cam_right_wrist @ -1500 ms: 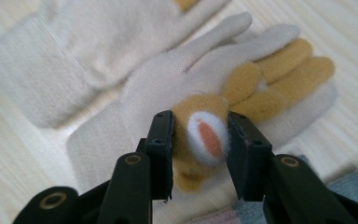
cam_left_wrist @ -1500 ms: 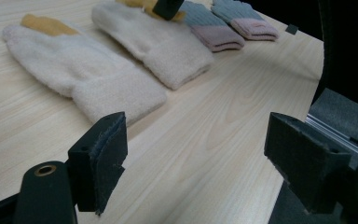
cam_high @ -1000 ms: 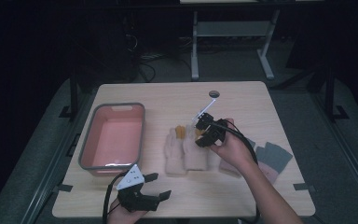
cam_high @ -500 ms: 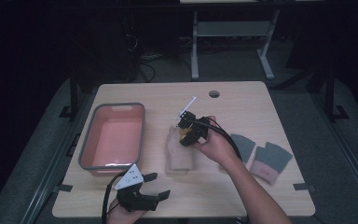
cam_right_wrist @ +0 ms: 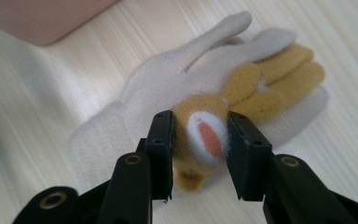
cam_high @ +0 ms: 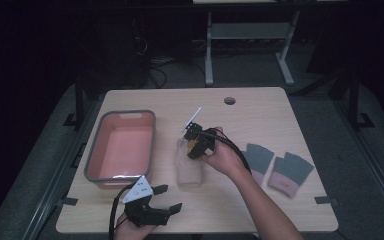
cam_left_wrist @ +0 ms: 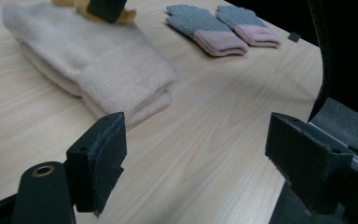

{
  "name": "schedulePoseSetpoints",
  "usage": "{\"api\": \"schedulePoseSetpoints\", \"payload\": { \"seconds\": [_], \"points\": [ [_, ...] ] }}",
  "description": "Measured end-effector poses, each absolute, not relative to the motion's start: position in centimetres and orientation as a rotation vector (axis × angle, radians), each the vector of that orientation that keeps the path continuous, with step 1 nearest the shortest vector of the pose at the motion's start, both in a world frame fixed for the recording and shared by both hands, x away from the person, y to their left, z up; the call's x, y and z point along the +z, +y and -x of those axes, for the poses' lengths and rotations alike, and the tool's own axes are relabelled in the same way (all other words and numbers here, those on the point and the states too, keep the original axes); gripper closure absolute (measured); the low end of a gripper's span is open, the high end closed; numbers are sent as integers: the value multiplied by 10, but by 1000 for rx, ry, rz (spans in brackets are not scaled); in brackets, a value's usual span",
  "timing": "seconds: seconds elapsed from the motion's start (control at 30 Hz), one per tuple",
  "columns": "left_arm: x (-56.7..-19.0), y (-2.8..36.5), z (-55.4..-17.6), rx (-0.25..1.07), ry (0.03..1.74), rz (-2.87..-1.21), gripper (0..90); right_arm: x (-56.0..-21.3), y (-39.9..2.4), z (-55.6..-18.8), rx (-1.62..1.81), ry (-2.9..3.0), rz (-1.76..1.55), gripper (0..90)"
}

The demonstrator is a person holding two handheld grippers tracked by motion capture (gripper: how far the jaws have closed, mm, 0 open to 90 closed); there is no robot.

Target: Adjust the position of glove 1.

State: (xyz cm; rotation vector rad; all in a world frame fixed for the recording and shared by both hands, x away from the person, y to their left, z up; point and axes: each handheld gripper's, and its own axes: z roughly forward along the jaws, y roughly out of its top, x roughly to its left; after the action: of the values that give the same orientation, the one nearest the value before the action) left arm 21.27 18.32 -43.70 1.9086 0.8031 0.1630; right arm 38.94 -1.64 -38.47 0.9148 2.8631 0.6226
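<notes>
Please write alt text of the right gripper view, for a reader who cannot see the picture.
The right gripper has its two black jaws closed on a mustard-yellow glove with a white and orange patch, held over a cream glove that lies flat on the pale wooden table. A corner of the pink tub shows at the top left.

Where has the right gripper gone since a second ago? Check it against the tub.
Yes. The right gripper, shut on a tan glove, has moved left toward the tub, now over the cream gloves.
</notes>
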Motion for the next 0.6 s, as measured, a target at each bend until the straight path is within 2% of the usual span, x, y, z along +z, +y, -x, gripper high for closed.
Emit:
{"api": "schedulePoseSetpoints", "payload": {
  "seconds": [0.3, 0.6],
  "points": [
    [-438, 184, -214, 162, 799, -1919, 206, -406, -19, -394, 599, 2876, -956, 616],
    [-438, 182, -214, 158, 801, -1922, 206, -412, -22, -393, 627, 2873, -975, 574]
  ]
}}
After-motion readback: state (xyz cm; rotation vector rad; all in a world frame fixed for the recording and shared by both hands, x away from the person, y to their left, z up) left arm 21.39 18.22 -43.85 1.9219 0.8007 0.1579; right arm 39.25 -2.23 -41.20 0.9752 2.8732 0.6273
